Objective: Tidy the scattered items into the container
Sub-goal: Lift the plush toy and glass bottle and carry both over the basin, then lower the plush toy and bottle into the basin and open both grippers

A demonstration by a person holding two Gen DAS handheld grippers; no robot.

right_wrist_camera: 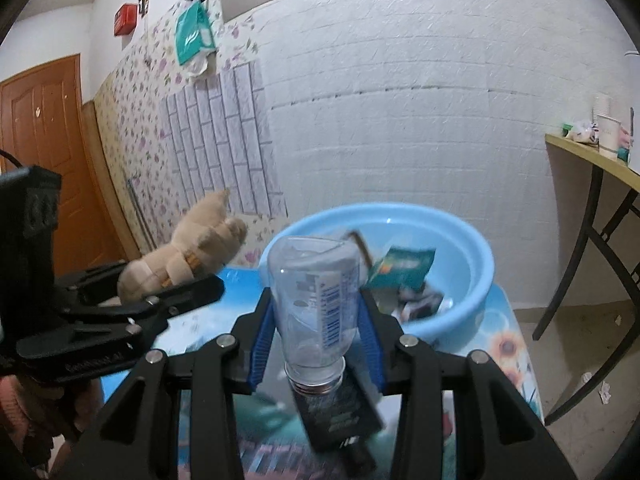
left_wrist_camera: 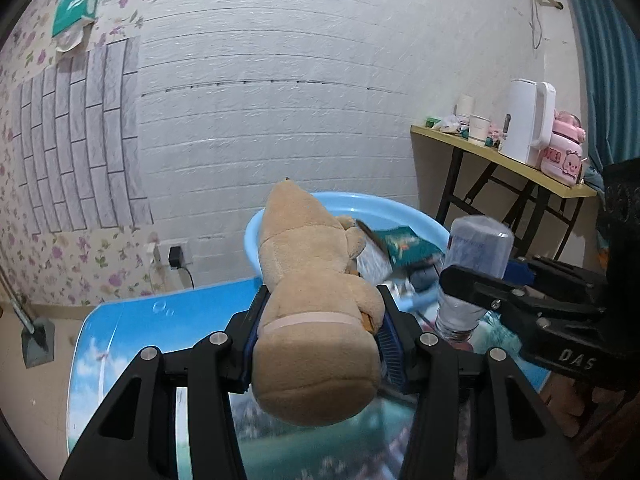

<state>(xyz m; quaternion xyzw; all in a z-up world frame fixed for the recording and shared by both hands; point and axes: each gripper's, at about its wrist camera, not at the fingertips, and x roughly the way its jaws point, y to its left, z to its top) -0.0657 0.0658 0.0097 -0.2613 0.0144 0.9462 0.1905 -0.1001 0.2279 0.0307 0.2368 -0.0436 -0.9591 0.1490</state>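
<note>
Blue basin (right_wrist_camera: pixel 476 280) is seen just ahead of both claws, a little lower, with small packets already inside. Soft teddy bear (left_wrist_camera: pixel 316 304) is squeezed by the left gripper (left_wrist_camera: pixel 320 344), head pointing at the basin. Clear plastic bottle (right_wrist_camera: pixel 316 300) is pinched neck-down by the right gripper (right_wrist_camera: pixel 316 340), which looks nearer.

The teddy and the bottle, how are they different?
The plush teddy is tan, soft and fuzzy; the plastic bottle is clear and hard. The teddy is in the left gripper; the bottle is in the right gripper, neck pointing down. Both are held up in front of the blue basin.
</note>
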